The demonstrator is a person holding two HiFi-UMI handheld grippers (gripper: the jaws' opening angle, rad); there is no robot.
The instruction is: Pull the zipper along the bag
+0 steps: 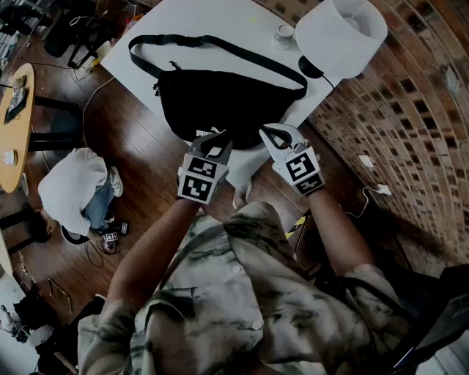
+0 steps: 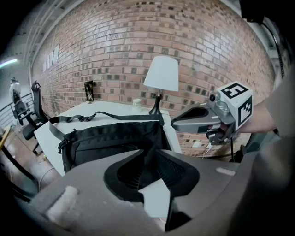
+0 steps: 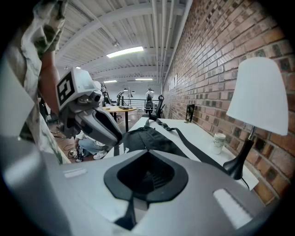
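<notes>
A black waist bag [image 1: 220, 102] lies on the white table [image 1: 190, 18], its strap [image 1: 220, 45] looping round the far side. I cannot make out the zipper pull. My left gripper [image 1: 214, 140] hovers at the bag's near edge, jaws a little apart, nothing between them. In the left gripper view the left gripper [image 2: 150, 154] points at the bag [image 2: 115, 138] and the table shows through its gap. My right gripper [image 1: 267, 132] hangs beside it at the same edge, shut and empty. The right gripper [image 3: 147, 154] faces along the bag [image 3: 147, 138].
A white lamp [image 1: 341, 29] and a small cup [image 1: 284, 33] stand at the table's far right by the brick wall [image 1: 396, 110]. On the wooden floor to the left a person in white [image 1: 73, 187] crouches beside a round wooden table [image 1: 15, 124].
</notes>
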